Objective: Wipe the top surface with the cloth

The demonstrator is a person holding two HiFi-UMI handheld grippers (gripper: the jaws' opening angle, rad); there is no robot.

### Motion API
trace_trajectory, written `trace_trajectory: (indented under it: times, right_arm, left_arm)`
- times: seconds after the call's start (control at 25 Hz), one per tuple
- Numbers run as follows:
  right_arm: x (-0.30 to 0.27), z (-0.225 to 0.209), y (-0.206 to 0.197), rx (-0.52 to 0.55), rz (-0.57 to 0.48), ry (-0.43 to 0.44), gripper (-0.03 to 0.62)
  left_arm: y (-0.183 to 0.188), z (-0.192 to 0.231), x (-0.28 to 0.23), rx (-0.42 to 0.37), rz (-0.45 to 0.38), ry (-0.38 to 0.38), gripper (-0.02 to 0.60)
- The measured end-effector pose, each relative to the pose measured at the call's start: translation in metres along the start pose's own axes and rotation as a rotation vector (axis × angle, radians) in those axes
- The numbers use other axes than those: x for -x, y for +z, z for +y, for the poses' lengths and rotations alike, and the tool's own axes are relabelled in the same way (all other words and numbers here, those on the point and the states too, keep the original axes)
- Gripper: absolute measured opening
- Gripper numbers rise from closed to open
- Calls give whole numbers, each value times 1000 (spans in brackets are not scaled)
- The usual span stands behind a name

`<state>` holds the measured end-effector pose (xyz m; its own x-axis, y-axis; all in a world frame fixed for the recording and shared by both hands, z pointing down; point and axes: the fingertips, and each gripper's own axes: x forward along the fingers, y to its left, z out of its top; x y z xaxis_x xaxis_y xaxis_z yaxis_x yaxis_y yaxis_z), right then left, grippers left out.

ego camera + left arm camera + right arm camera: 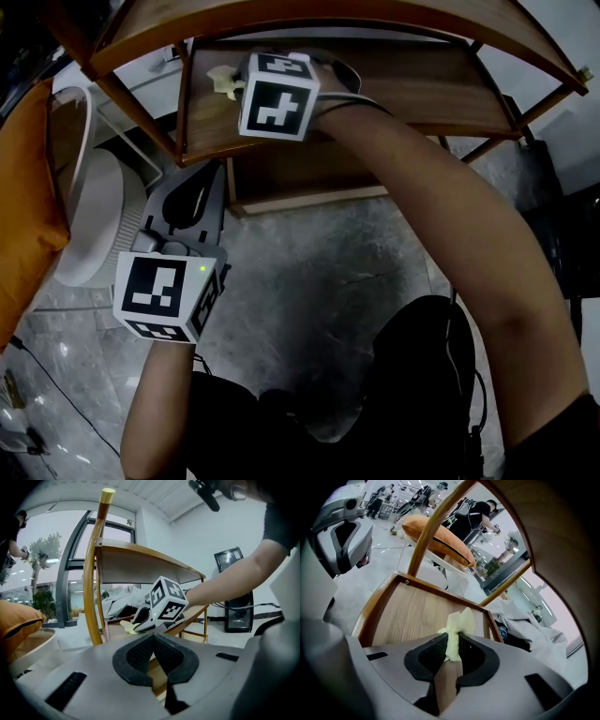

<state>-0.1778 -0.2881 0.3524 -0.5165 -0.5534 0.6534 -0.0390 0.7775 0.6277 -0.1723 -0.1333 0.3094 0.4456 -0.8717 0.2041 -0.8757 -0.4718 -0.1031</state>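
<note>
Yellow cloth [458, 624] sits clamped in the right gripper [451, 641] at the lower shelf's [410, 616] left edge, left gripper [153, 641] closed empty, top surface [328, 11] probably unwiped.

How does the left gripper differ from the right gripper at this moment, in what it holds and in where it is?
The right gripper is shut on a yellow cloth; the left gripper is shut on nothing. The right gripper reaches in over the wooden shelf; the left gripper hangs outside it, lower, above the floor. Both are grey, with jaws closed.
</note>
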Motion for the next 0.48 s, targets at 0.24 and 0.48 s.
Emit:
trace_trajectory:
  times: [0.24,0.48]
  right_arm:
    - [21,-11,-42,-16,39,-31,75]
    - [38,-21,-89,-46,83,-33,75]
  left_arm:
    - [11,-24,-21,-10,0,-37,12]
    - [22,-50,-40,-21,-7,-70,12]
